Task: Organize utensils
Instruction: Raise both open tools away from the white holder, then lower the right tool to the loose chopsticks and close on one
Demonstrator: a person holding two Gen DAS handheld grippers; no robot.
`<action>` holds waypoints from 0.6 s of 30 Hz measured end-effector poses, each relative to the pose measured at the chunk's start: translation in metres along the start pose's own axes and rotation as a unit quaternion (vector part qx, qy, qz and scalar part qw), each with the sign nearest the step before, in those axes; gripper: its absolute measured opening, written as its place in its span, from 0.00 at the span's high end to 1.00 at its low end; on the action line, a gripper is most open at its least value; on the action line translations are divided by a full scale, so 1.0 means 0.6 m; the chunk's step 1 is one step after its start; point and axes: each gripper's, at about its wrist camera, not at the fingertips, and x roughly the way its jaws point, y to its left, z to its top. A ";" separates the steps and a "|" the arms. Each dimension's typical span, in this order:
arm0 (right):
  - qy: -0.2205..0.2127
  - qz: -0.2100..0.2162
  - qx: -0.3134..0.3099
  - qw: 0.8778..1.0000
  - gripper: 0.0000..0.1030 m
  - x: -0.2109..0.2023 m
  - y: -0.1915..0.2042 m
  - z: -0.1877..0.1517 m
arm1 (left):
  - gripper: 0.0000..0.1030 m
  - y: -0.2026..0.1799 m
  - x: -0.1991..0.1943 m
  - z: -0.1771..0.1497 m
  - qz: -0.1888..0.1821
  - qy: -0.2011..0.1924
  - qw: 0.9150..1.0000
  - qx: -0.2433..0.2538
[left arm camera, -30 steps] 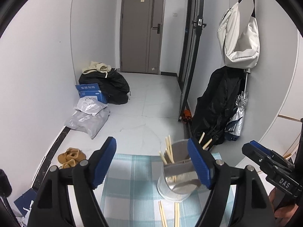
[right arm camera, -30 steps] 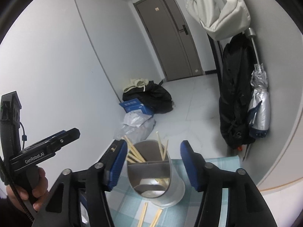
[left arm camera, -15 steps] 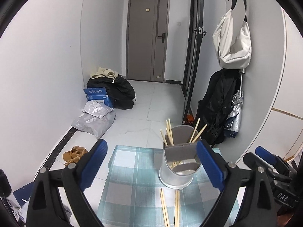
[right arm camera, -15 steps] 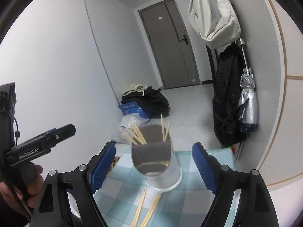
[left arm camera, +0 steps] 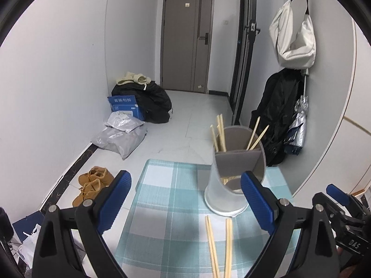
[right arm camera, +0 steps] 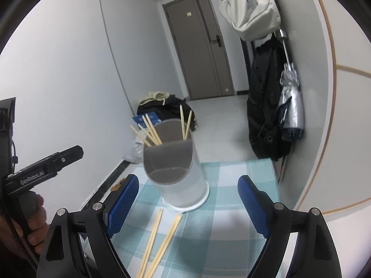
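Observation:
A translucent white utensil holder [left arm camera: 234, 173] with grey dividers stands on a teal checked tablecloth [left arm camera: 171, 208]; it also shows in the right wrist view [right arm camera: 178, 169]. Several wooden chopsticks [left arm camera: 220, 135] stick up from its back compartments [right arm camera: 150, 132]. More chopsticks lie loose on the cloth in front of the holder [left arm camera: 218, 247] [right arm camera: 160, 236]. My left gripper [left arm camera: 185, 199] is open and empty, above the cloth just before the holder. My right gripper [right arm camera: 187, 201] is open and empty, also just short of the holder.
The table's far edge drops to a tiled floor with bags [left arm camera: 143, 99], a blue box [left arm camera: 125, 106], grey parcels [left arm camera: 120, 136] and brown shoes [left arm camera: 92, 183]. A black coat [left arm camera: 276, 118], an umbrella [right arm camera: 291, 99] and a white bag [left arm camera: 294, 39] hang on the right wall.
Both grippers have pulled back and risen from around the holder. The loose chopsticks on the cloth show more fully now.

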 end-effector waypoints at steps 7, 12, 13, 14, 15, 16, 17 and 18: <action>0.067 -0.001 -0.010 0.998 0.15 0.052 0.011 -0.033 | 0.10 0.021 0.034 -0.026 -0.001 0.027 1.000 -0.005; 0.149 -0.007 0.006 0.989 0.16 0.115 0.008 -0.064 | 0.10 0.037 0.050 -0.025 0.016 0.047 0.999 -0.021; 0.164 -0.008 0.009 0.986 0.16 0.128 0.007 -0.069 | 0.10 0.039 0.049 -0.024 0.015 0.045 0.999 -0.019; 0.177 -0.011 0.007 0.984 0.16 0.140 0.008 -0.074 | 0.10 0.041 0.048 -0.021 0.015 0.044 0.999 -0.020; 0.185 -0.014 0.005 0.983 0.18 0.147 0.010 -0.078 | 0.10 0.043 0.047 -0.019 0.017 0.044 0.999 -0.021; 0.198 -0.018 -0.003 0.980 0.23 0.160 0.013 -0.083 | 0.10 0.048 0.046 -0.016 0.019 0.042 0.999 -0.023; 0.209 -0.021 -0.010 0.978 0.26 0.170 0.016 -0.087 | 0.10 0.053 0.046 -0.014 0.020 0.042 0.999 -0.026; 0.224 -0.024 -0.017 0.974 0.32 0.185 0.019 -0.092 | 0.10 0.057 0.046 -0.012 0.023 0.042 0.998 -0.029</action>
